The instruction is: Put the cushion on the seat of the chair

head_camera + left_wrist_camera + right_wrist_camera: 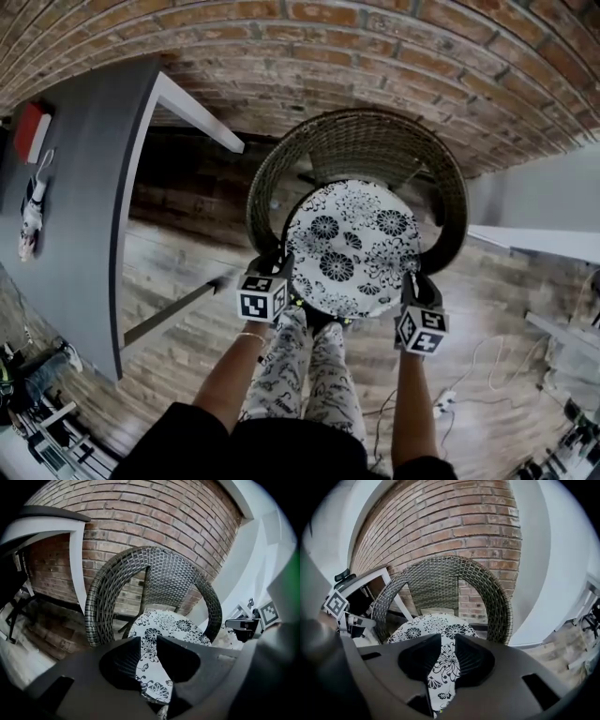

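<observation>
Floor: brown wood planks, running under everything.
Wall: red brick wall behind the chair; a white wall on the right.
Table: a grey table with white legs stands on the left. A red thing and a small white thing lie on it, near its far side.
Chair: a round woven chair, dark grey-brown, with its back to the brick wall. The back and arms curve round like a ring.
Room at the left: a strip of bare floor lies between the table's edge and the chair.
Room at the right: the white wall is near the chair's right arm. Thin cables lie on the floor lower down.
Room in front: the chair's open side faces the person, whose legs stand just below the cushion.
Cushion: round and flat, white with big black flowers.
Where the cushion is: over the seat, inside the ring of the arms. Its near edge sticks out the front. I cannot tell if it touches the seat.
Left gripper: its jaws pinch the cushion's near edge on the left side, just beside the end of the chair's left arm.
Right gripper: its jaws pinch the near edge on the right side, close to the right arm.
</observation>
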